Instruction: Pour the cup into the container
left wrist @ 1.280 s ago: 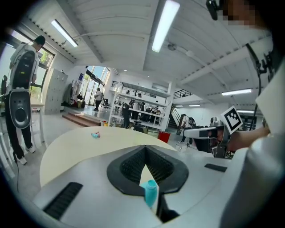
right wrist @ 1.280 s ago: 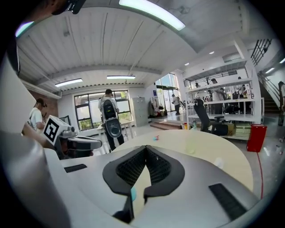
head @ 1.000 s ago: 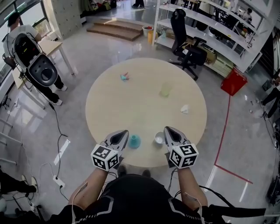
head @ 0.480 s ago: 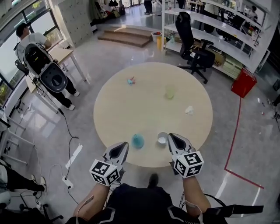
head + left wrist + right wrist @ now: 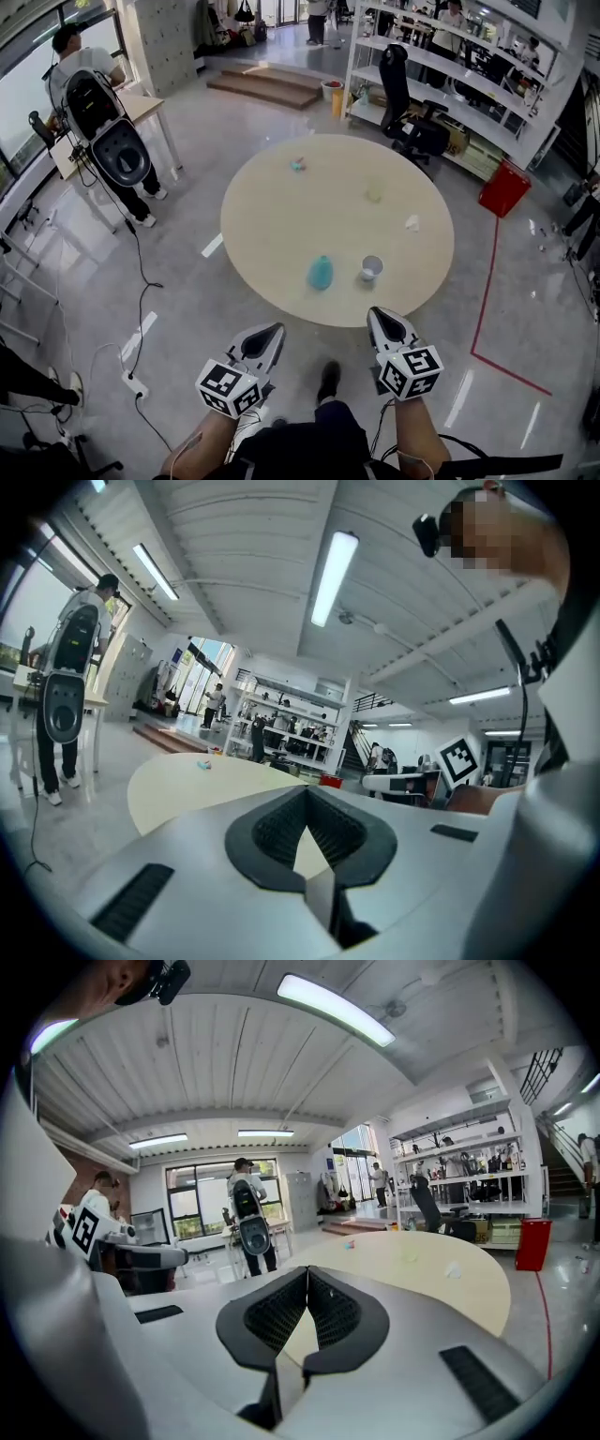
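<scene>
On the round beige table [image 5: 281, 216], near its front edge, stand a teal rounded vessel [image 5: 320, 272] and a small grey cup [image 5: 371, 268] with something white inside. My left gripper [image 5: 272, 331] and right gripper [image 5: 378, 317] hang over the floor, short of the table's near edge and apart from both vessels. Both are shut with nothing between the jaws. In the left gripper view the left gripper [image 5: 307, 793] points level toward the table [image 5: 187, 782]. In the right gripper view the right gripper [image 5: 307, 1272] does the same, and both vessels are hidden behind the jaws.
Farther back on the table are a pale green cup [image 5: 374, 193], a white crumpled scrap [image 5: 412, 222] and a small teal and pink item [image 5: 298, 164]. A person with a black pack [image 5: 103, 131] stands left by a desk. An office chair [image 5: 412, 117], shelves, a red bin [image 5: 504, 187] and floor cables [image 5: 141, 309] surround the table.
The view and both grippers have drawn back from the table. The grippers were over its near edge beside the teal vessel and grey cup; now they hang over the floor. Both stay shut.
</scene>
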`<state>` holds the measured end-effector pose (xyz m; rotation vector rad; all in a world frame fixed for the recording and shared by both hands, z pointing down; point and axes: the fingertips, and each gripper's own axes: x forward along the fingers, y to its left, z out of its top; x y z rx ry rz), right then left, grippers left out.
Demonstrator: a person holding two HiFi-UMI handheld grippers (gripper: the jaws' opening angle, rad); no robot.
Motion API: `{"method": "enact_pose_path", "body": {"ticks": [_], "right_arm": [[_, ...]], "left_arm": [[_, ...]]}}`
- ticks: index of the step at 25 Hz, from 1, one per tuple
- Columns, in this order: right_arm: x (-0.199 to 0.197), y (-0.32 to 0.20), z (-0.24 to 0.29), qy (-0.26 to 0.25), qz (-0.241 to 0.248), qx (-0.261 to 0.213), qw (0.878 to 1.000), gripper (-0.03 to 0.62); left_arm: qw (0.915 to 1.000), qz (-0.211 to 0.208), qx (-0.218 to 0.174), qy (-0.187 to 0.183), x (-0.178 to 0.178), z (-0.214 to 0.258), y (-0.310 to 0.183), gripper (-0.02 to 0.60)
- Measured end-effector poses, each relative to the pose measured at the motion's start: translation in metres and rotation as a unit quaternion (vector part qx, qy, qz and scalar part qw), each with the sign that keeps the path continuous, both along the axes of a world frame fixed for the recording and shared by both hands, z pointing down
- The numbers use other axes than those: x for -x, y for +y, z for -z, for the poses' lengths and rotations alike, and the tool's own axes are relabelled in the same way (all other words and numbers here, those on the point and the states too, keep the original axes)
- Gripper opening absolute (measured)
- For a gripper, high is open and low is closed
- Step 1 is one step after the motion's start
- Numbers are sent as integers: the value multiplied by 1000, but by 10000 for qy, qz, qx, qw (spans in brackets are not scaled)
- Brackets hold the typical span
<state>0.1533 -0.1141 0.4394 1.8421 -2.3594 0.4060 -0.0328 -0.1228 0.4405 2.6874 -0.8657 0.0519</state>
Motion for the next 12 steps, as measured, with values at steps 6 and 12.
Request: {"method": "enact_pose_path", "body": {"ticks": [6,12], "right_arm": [[59,73,-11,35,-41,302,9995,7],[75,115,24,72,-67,7,10000,8]], "left_arm": [[9996,-246,165,29,45,-18,58,0],[9992,-392,2,33,52,5,90,0]]}}
